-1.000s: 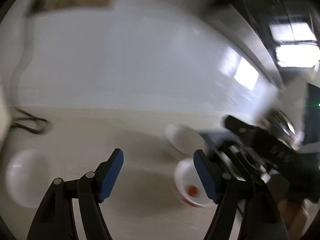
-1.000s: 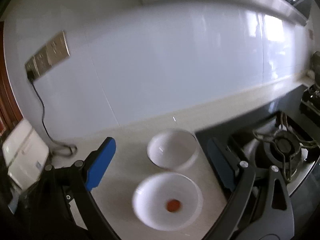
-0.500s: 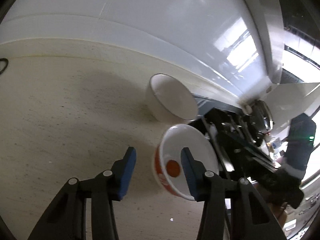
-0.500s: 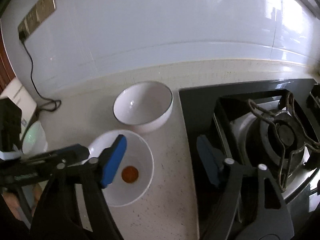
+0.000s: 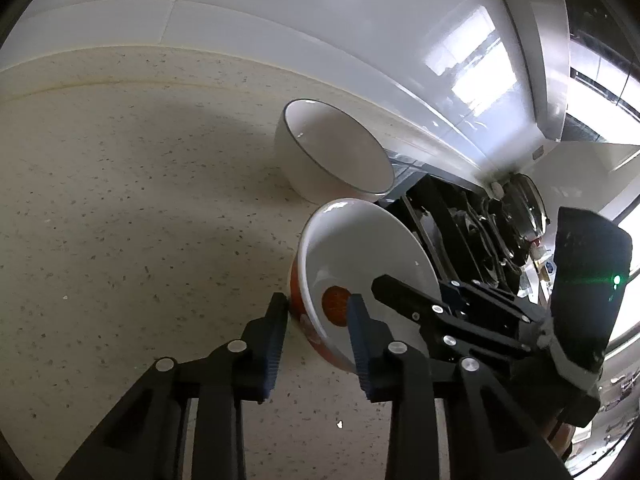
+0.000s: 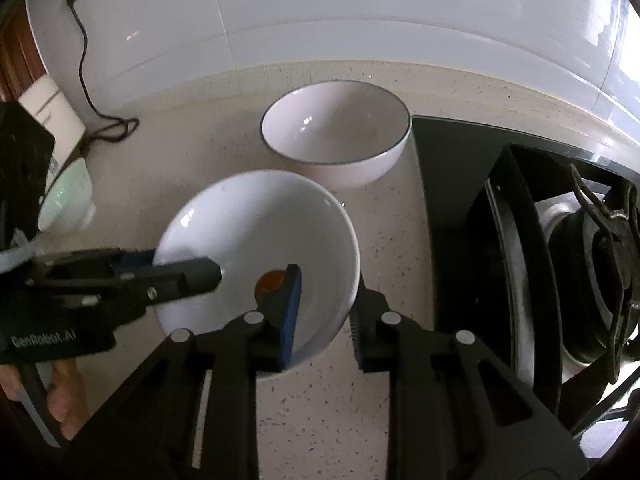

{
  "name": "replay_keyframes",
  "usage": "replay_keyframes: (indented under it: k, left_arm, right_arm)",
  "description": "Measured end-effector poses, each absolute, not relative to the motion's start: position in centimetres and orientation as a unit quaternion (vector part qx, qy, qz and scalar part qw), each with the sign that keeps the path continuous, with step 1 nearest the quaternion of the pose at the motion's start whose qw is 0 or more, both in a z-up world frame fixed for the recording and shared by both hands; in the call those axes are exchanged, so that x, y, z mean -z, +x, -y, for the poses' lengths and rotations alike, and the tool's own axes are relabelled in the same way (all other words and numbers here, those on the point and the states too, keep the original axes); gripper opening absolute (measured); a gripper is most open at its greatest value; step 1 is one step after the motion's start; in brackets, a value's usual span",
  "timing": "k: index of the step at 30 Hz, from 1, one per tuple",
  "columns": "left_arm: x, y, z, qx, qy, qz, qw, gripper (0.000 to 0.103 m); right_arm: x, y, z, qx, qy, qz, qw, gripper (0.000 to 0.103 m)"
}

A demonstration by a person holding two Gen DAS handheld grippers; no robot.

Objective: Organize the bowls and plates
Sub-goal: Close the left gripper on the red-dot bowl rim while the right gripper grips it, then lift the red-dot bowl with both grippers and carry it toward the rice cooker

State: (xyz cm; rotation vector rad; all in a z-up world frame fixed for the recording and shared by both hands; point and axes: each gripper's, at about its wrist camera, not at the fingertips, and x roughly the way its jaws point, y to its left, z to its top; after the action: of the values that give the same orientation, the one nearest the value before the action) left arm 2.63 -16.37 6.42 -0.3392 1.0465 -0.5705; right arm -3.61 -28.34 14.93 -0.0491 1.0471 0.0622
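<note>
At the lower centre of the left wrist view, my left gripper (image 5: 318,316) is clamped across the near rim of the orange-patterned bowl (image 5: 360,248), one finger against the outer wall, the other inside beside the orange spot at the bottom. That bowl is tilted, its far edge close to the stove (image 5: 460,216). Toward the upper centre of the same view, the blue-rimmed white bowl (image 5: 332,156) stands on the speckled counter (image 5: 120,220), just beside the held bowl.

Lower centre of the right wrist view: my right gripper (image 6: 324,312) is clamped on the opposite rim of the same bowl (image 6: 256,232), left finger inside, right finger outside. The left gripper (image 6: 176,276) enters from the left edge. At the left edge sits another pale bowl (image 6: 68,200); a black cable (image 6: 86,80) trails down the white wall above it.
</note>
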Motion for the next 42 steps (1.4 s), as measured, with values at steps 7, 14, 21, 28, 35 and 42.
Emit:
replay_keyframes:
  k: [7,14,21,28,35,42]
  left_arm:
    - [-6.8,2.6,16.0,0.244,-0.141,-0.484,0.828,0.022]
    - [-7.7,3.1,14.2,0.226,-0.158,-0.473,0.837,0.018]
    - [-10.8,2.5,11.9,0.212,-0.153,-0.438,0.860,0.015]
    - [-13.2,2.2,7.9,0.158,-0.153,-0.429,0.876,0.010]
    - [-15.1,1.7,2.2,0.096,-0.173,-0.408,0.891,0.009]
    - [-15.9,1.3,-0.8,0.038,-0.170,-0.394,0.902,0.009]
  right_arm:
    - [-15.0,-4.0,28.9,-0.038,-0.001,-0.487,0.872,0.018]
    - [-15.1,-3.3,27.2,-0.051,0.011,-0.477,0.877,0.018]
    - [-18.2,-2.4,24.9,-0.058,0.014,-0.457,0.888,0.018]
    - [-20.8,-0.9,20.0,-0.086,-0.004,-0.445,0.892,0.018]
    - [-20.8,0.8,14.5,-0.127,-0.013,-0.442,0.888,0.018]
    - [-20.1,2.3,11.0,-0.168,0.004,-0.442,0.881,0.018]
